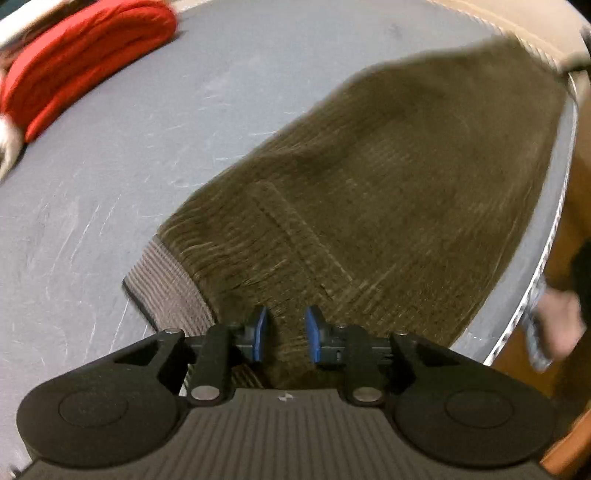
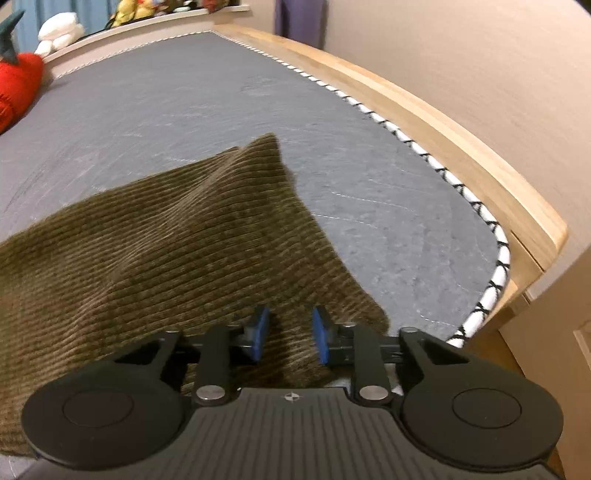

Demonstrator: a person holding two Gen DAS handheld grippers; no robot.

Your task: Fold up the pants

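Olive-brown corduroy pants lie on a grey mattress, stretched away from me. In the left wrist view the ribbed grey waistband shows at the near left. My left gripper is shut on the waist edge, cloth bunched between its blue pads. In the right wrist view the pants rise in a fold to a raised corner. My right gripper is shut on the near cloth edge beside the mattress's piped edge.
A red folded garment lies at the far left of the mattress. A wooden bed frame runs along the right with a wall behind it. A red plush and white plush sit by the headboard.
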